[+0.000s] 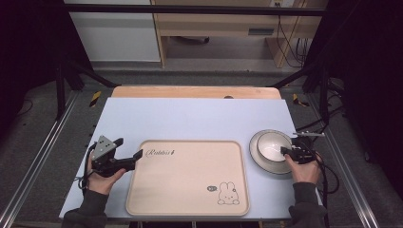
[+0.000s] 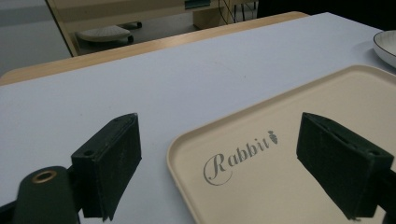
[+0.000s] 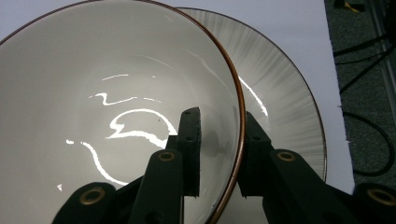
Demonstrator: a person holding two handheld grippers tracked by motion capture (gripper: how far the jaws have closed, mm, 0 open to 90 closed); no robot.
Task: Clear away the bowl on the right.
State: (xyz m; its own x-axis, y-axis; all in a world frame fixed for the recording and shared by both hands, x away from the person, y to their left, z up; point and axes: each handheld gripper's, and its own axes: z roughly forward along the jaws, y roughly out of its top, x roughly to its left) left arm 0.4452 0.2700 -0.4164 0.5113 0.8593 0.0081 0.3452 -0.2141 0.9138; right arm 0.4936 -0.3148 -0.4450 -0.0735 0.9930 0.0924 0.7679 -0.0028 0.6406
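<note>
A white bowl (image 1: 273, 145) with a brown rim sits on a grey-streaked plate (image 1: 256, 159) at the right of the table. My right gripper (image 1: 287, 151) grips the bowl's near-right rim. In the right gripper view, one jaw is inside the bowl (image 3: 116, 84) and the other outside over the plate (image 3: 285, 93), with the gripper (image 3: 219, 121) shut on the rim. My left gripper (image 1: 135, 159) rests open at the left edge of a beige tray (image 1: 185, 180). In the left gripper view, the gripper (image 2: 219, 135) straddles the corner of the tray (image 2: 261, 196) marked "Rabbit".
The tray lies on a pale blue table top (image 1: 190, 118) and has a rabbit drawing (image 1: 228, 194) at its near right. A wooden strip (image 1: 195, 91) edges the far side. Metal frame rails (image 1: 38, 156) run along both sides, with cables (image 1: 328, 175) at the right.
</note>
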